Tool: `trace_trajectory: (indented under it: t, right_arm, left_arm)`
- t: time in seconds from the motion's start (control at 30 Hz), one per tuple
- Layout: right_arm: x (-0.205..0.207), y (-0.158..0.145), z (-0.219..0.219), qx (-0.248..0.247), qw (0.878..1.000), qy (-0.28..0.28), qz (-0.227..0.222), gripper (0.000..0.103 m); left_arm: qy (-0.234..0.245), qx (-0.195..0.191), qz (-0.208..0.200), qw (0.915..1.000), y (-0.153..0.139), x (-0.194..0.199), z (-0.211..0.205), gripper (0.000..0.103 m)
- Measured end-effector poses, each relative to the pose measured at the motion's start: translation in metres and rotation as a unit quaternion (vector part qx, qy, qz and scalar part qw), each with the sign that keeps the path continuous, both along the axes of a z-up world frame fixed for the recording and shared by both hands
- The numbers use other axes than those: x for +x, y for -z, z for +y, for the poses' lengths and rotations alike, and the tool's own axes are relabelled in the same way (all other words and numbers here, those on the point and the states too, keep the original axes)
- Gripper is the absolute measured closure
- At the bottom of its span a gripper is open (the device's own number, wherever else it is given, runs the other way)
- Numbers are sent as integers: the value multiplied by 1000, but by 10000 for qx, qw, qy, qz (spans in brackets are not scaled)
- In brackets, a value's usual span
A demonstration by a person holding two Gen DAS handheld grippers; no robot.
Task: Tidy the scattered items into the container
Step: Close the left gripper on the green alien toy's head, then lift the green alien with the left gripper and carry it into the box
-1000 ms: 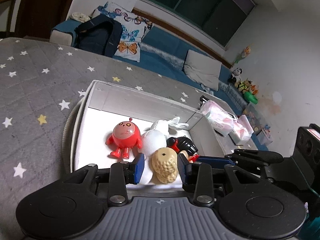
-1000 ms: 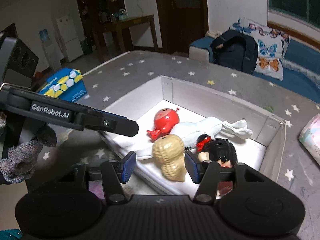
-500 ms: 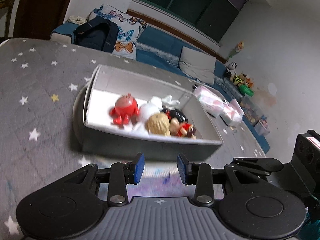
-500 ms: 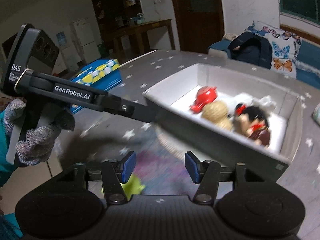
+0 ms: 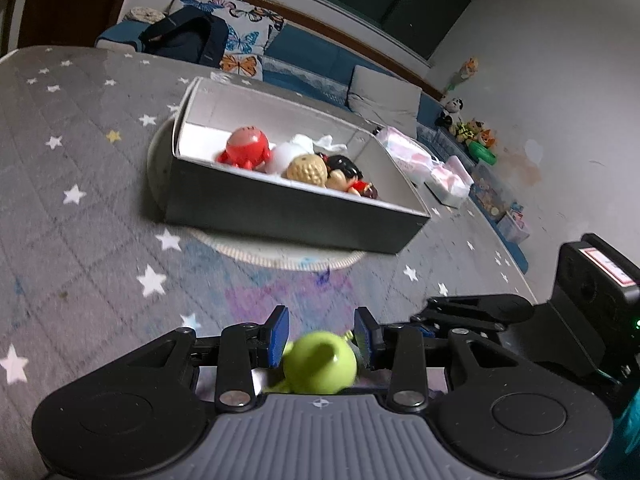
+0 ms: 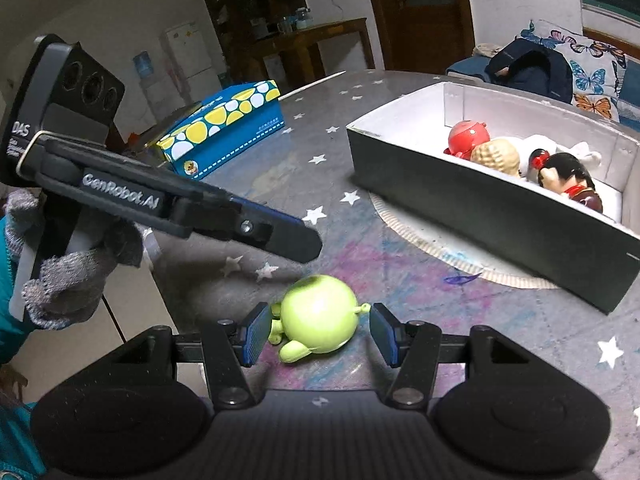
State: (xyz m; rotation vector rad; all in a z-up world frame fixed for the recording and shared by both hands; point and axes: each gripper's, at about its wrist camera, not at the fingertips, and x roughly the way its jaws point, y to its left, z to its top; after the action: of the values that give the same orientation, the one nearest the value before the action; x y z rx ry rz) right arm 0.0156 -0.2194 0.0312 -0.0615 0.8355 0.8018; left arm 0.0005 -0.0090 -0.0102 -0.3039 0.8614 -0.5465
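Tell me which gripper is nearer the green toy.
Right. The green toy sits on the table between the open fingers of the right gripper; the left gripper hovers open just above it.

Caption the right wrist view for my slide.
Right gripper open around green toy beside the box of toys.

A home living room is showing here: a blue sofa [image 5: 320, 60] is carrying butterfly-print cushions [image 5: 240, 36], stuffed toys [image 5: 472, 132] are sitting by the wall, and a fridge [image 6: 188, 56] is standing beyond a wooden sideboard [image 6: 316, 44].
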Motion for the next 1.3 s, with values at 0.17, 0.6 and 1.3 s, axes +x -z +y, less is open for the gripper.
trace_trajectory:
  t: [0.17,0.6,1.3]
  right_arm:
    - [5,8,2,15,9999,59,133,49]
    - [9,17,5,183,9993,143,306,54]
    - [54,-49,-2,283,9962,438,-692,55]
  left_arm:
    - [35,0,82,10000,4,-5,2,64]
    - [49,-293,504,9983,23,4,9,65]
    - [110,-359,-629,9973,-43,50,-3,66]
